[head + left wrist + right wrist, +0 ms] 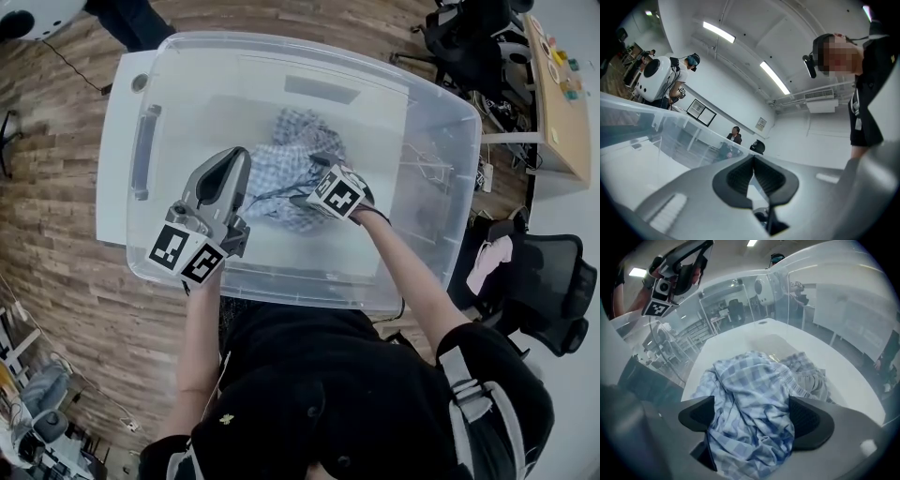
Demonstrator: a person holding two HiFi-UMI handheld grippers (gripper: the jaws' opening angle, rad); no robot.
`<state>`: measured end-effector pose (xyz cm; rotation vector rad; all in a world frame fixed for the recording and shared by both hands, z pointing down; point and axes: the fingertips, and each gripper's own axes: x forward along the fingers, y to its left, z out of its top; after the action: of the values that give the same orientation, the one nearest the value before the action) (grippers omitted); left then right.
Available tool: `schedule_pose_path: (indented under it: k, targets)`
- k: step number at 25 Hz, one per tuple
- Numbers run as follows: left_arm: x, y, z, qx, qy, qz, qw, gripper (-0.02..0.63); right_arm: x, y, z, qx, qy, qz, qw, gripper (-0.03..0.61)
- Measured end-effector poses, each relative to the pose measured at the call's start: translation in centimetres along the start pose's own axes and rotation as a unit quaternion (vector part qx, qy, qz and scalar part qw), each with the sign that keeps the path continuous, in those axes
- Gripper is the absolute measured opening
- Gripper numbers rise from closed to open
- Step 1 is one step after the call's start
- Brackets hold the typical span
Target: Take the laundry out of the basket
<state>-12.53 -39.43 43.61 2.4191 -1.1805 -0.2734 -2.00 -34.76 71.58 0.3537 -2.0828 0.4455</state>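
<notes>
A clear plastic basket [424, 122] stands on a white table. Inside it lie a crumpled blue checked cloth [277, 178] and, behind that, a grey striped garment [302, 125]. My right gripper [302, 185] reaches down into the basket. In the right gripper view it [751, 416] stands open with the blue checked cloth [745, 394] bulging between its jaws; the grey striped garment [808, 376] lies beyond. My left gripper [234, 161] hovers level over the basket's near left part, apart from the laundry. In its own view the left gripper [753, 161] is shut on nothing.
The white table [117, 122] sticks out past the basket's left side, on a wooden floor. Black office chairs [553, 281] and a desk [553, 103] stand to the right. The basket's clear walls [825, 296] rise around the right gripper. A white robot [654, 77] and people stand far off.
</notes>
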Motion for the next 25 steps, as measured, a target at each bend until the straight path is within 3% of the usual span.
schedule_pose_path:
  k: [6, 25]
  targets:
    - [0.1, 0.1, 0.0, 0.000, 0.001, -0.003, 1.0000, 0.008, 2.3, -0.3, -1.0, -0.015, 0.021, -0.004, 1.000, 0.548]
    - [0.0, -0.1, 0.3, 0.005, -0.003, -0.005, 1.0000, 0.008, 3.8, -0.8, -0.9, -0.043, 0.058, -0.038, 0.997, 0.565]
